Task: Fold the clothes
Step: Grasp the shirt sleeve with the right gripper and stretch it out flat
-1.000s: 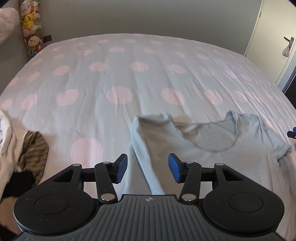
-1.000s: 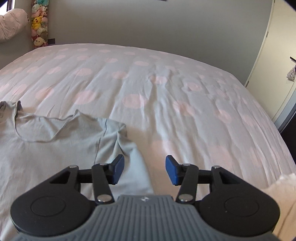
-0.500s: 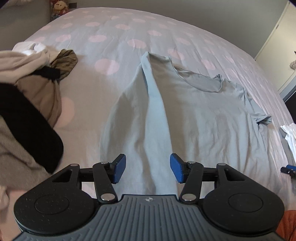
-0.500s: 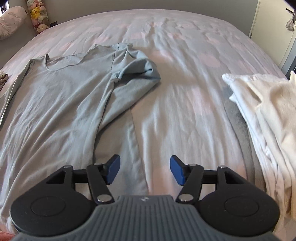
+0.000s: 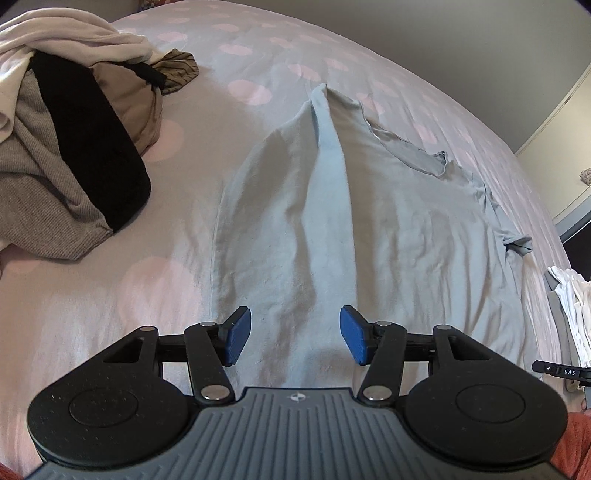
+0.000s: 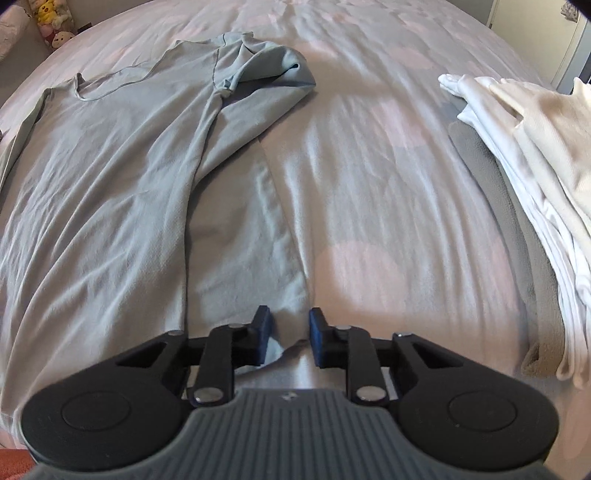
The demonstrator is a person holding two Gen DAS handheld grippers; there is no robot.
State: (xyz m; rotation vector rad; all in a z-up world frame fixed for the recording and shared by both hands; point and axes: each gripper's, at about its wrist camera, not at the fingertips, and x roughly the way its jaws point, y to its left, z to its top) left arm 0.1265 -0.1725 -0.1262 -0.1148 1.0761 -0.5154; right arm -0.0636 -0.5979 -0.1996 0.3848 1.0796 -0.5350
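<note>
A light blue short-sleeved T-shirt point(image 5: 399, 229) lies spread on the dotted bedsheet point(image 5: 110, 295), neck towards the far side, with a long ridge of cloth down its left part. My left gripper point(image 5: 295, 338) hovers open over the shirt's near hem, nothing between its fingers. In the right wrist view the shirt point(image 6: 110, 177) fills the left half, its right sleeve folded over. My right gripper point(image 6: 290, 339) sits at the shirt's near right hem corner. Its jaws are closing, with that corner of cloth between the blue pads and a gap still showing.
A heap of unfolded clothes point(image 5: 66, 147) in white, brown, grey and black lies left of the shirt. A stack of white and grey folded clothes point(image 6: 535, 166) lies to its right. Plush toys point(image 6: 51, 22) stand by the far wall.
Both grippers have drawn back from the shirt's shoulders to its near hem and tilted down. The right jaws have narrowed around the hem corner. The left jaws stay wide.
</note>
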